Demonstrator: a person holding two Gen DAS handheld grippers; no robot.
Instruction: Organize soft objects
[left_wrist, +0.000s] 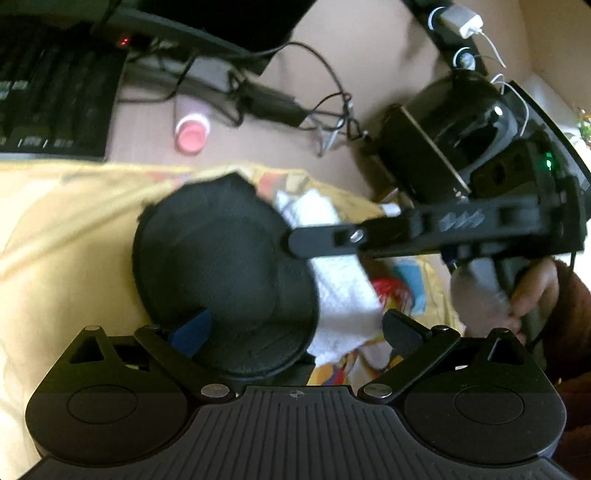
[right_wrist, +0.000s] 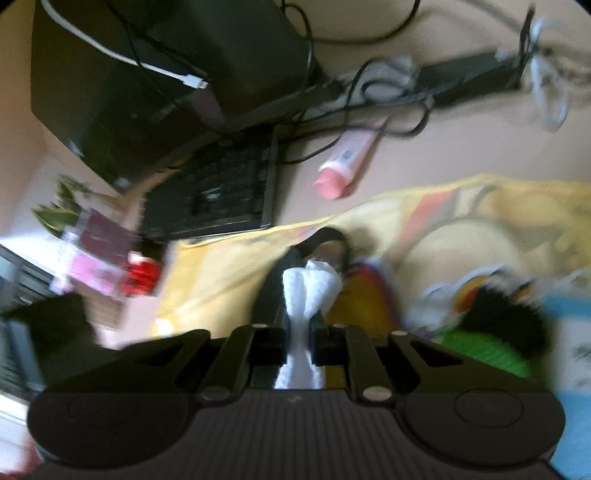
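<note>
1. Pinching a white cloth (right_wrist: 308, 291) between its fingers, the right gripper (right_wrist: 298, 345) is closed narrow on the fabric, which bunches at the jaws and fans out wider beyond them.
2. The left gripper (left_wrist: 291, 328) stands wide, with nothing clamped; a round black pad (left_wrist: 221, 280) lies straight ahead of it, its near rim down between the spread fingers and closer to the blue-tipped left finger (left_wrist: 192, 332).
3. The white cloth (left_wrist: 340, 295) lies just right of that black pad and partly under its edge, both resting on a yellow printed sheet (left_wrist: 74, 240) spread over the table.
4. The cloth's long axis runs roughly away from the right gripper, along its fingers; from the left wrist it slants from upper left to lower right. The right gripper (left_wrist: 295, 240) reaches in from the right, its tip at the pad's rim.
5. The left gripper is nearer the pad, the right already has the cloth.
6. Both views are blurred. What the black pad is cannot be told, nor whether the dark strap (right_wrist: 328, 236) beyond the cloth belongs to it. A green and black soft thing (right_wrist: 491, 332) at right is smeared past naming.
</note>
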